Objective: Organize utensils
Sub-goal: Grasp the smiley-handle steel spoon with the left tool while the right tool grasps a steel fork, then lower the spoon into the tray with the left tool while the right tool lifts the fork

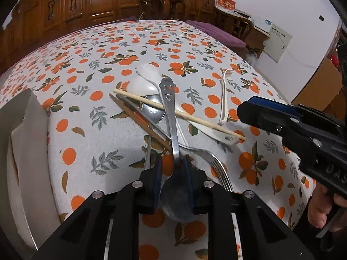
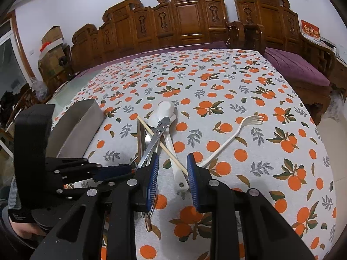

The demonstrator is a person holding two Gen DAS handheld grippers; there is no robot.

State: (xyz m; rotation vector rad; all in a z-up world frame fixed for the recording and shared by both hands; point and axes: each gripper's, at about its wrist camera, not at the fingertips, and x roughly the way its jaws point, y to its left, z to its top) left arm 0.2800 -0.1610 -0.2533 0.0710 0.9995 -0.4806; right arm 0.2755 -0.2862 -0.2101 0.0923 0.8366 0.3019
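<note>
Carved wooden chairs behind orange-print counter [image 1: 86, 112]. Left gripper [image 1: 173, 169] clamped on smiley steel spoon [image 1: 168, 99], lying w/ utensil pile mid-counter. Right gripper [image 2: 172, 169] wide open, holding nothing, over white spoon [image 2: 173, 151].

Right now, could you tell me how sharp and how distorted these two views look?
Left wrist view: strong fisheye bends the table edge; the steel spoon bowl blurs inside the left tool. Right wrist view: same curvature with dark corners; the white fork stays sharp beyond the open right tool.

table [image 1: 91, 49] in orange-print cloth – utensil pile [image 1: 160, 112], white fork [image 1: 224, 95], tray [image 2: 76, 127].
</note>
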